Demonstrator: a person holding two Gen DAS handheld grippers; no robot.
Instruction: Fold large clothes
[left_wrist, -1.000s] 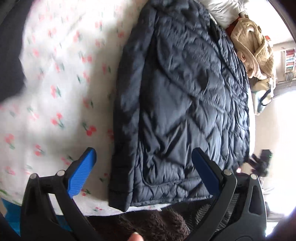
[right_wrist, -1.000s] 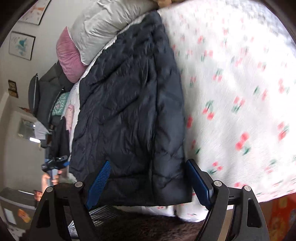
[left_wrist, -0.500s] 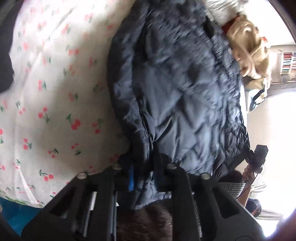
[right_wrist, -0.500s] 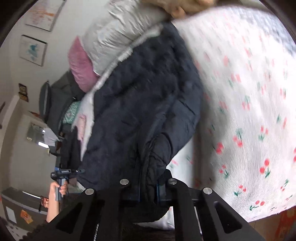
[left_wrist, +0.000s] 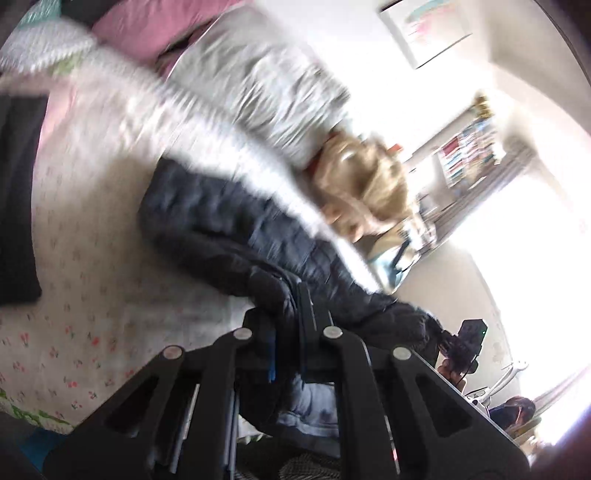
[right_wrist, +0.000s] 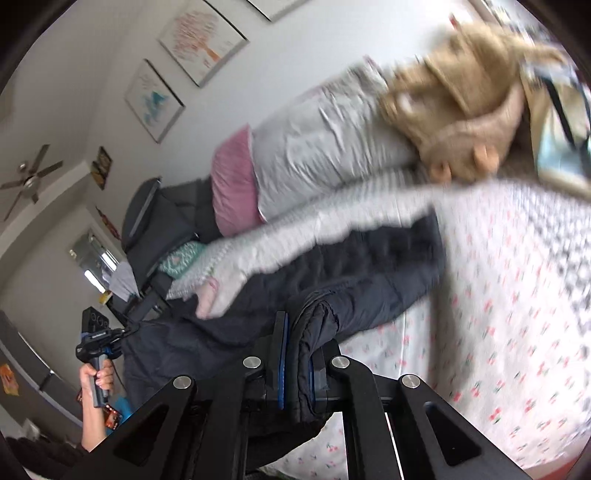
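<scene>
Pinching a bunched fold of the dark quilted jacket (left_wrist: 236, 236) with the left tool (left_wrist: 286, 314), fingers pressed together on the fabric and pointing up and away over the bed. Lifting that hem edge clear of the cherry-print sheet (left_wrist: 85, 295), with the far part of the jacket lying on the bed near the grey pillow (left_wrist: 266, 85) and the tan plush toy (left_wrist: 365, 184). Seeing the left tool from the right wrist view too, gripped in a bare hand (right_wrist: 96, 380) at the lower left, held upright beside the hanging jacket edge. Clamping the other thick rolled edge of the jacket with the right tool (right_wrist: 295, 347), blue pads squeezed tight around the fabric and aimed toward the pillows. Blurring heavily across both views, especially around the pink pillow (right_wrist: 234, 184).
</scene>
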